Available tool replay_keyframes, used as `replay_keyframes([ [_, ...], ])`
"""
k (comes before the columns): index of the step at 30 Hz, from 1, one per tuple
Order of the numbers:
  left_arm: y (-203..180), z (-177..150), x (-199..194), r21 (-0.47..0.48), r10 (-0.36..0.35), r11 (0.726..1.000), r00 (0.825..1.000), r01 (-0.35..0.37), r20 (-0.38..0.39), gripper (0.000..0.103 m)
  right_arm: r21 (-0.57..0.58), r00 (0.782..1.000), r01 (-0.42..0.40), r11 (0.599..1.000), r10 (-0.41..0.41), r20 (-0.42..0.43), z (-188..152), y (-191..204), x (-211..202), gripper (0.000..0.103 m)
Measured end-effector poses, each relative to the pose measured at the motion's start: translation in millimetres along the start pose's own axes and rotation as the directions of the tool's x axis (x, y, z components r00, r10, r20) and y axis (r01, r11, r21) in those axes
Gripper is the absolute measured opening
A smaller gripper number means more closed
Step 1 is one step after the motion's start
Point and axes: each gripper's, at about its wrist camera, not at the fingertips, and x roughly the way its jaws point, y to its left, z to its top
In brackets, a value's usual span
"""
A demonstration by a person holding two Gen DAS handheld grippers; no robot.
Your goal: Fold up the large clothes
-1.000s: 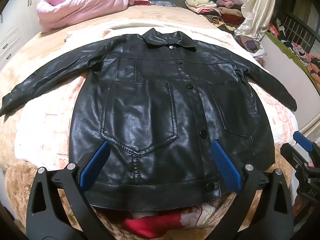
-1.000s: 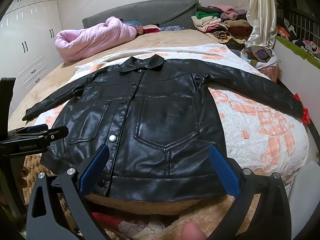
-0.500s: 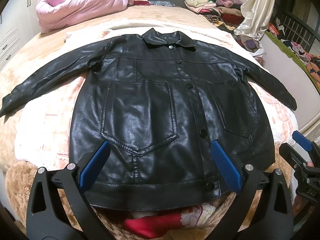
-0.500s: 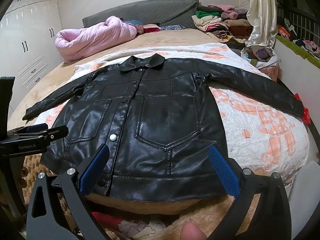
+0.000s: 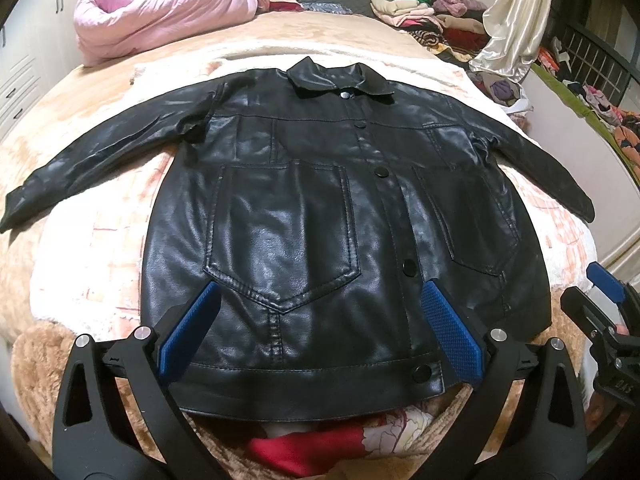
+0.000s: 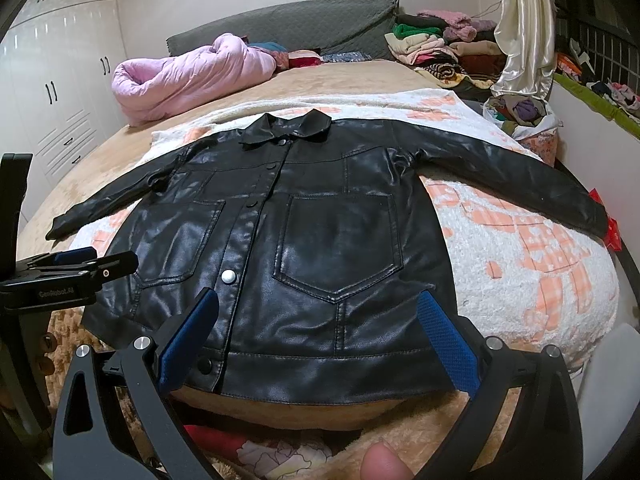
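Progress: no fold is showing yet. The black leather jacket [image 5: 316, 216] is lying face up and buttoned on the patterned white blanket [image 6: 520, 264] covering the bed [image 5: 304, 36], its collar [image 5: 340, 80] pointing to 12 o'clock and its hem [image 5: 304, 388] running along the near edge at 6 o'clock. Both sleeves are lying spread outward, one reaching toward 9 o'clock [image 5: 100, 160] and the other toward 3 o'clock [image 5: 548, 168] in the left wrist view. I am judging the garment as laid out and smoothed, with all folding of sleeves and body remaining to be done.

Pose: the left gripper [image 5: 316, 336] is hovering just short of the hem, jaws spread wide and gripping nothing, its blue pads [image 5: 188, 336] framing the lower left pocket [image 5: 280, 232] from about 7 and 5 o'clock. The right gripper [image 6: 320, 340] is hovering likewise over the hem nearer the other side of the jacket, jaws spread wide and empty. Whether either set of fingertips is touching the leather cannot be told. Each tool is appearing at the edge of the other's view, so the two are being held side by side.

A pink quilt [image 6: 188, 76] and stacked clothes [image 6: 436, 48] are sitting at the far end, well apart from the work.
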Motion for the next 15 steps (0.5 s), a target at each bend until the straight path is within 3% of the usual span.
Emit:
replay_keyframes([
  [15, 1.2, -0.6, 4.2, 0.0, 0.002, 1.0, 1.0, -0.002, -0.001, 0.094, -0.008, 1.0, -0.004, 1.0, 0.004, -0.006, 2.6, 2.5, 6.4, 0.099],
])
